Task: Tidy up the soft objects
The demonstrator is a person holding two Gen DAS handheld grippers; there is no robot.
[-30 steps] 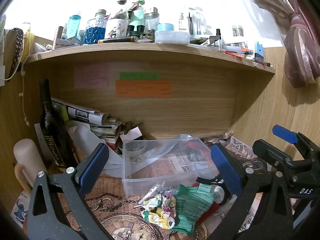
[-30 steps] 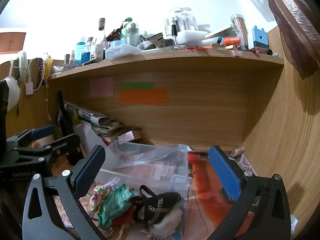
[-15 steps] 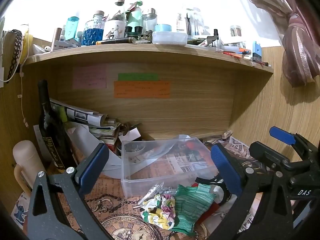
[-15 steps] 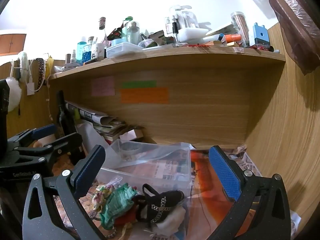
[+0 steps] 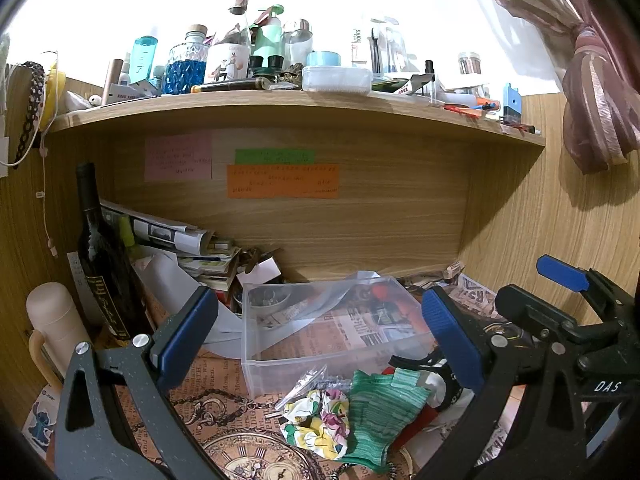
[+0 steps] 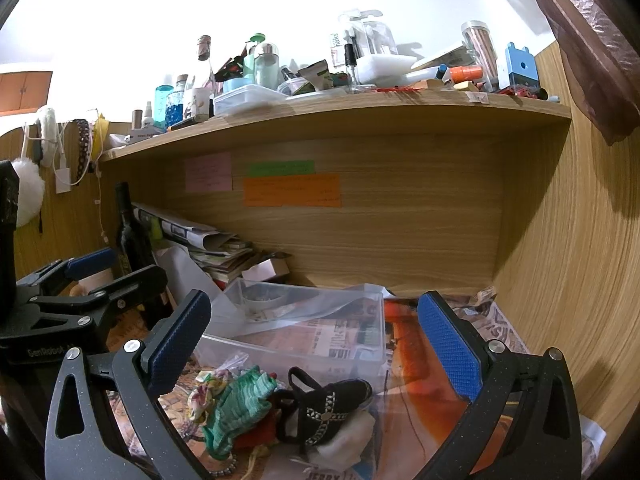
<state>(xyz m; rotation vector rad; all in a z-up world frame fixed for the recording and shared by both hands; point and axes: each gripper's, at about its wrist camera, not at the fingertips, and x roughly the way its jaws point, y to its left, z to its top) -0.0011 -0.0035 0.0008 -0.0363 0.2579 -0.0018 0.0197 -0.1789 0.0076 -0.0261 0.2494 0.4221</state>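
A pile of soft items lies on the desk in front of a clear plastic box point(image 5: 332, 332): a floral scrunchie point(image 5: 316, 420), a green knitted cloth point(image 5: 380, 408), and a small black bag with a chain point(image 6: 328, 404) over something white and something red. The box also shows in the right wrist view point(image 6: 304, 332). My left gripper point(image 5: 320, 340) is open and empty, above and behind the pile. My right gripper point(image 6: 316, 344) is open and empty, to the right of the left one, also above the pile.
A dark wine bottle point(image 5: 100, 272) and a beige flask point(image 5: 56, 320) stand at the left. Stacked papers point(image 5: 188, 248) lie behind the box. A crowded shelf point(image 5: 280, 100) runs overhead. Wooden walls close the right side. A clear bag point(image 5: 308, 380) lies by the scrunchie.
Both grippers have tilted and risen slightly, so the view shifted down a little. Nothing was taken hold of; the pile and box have not moved.
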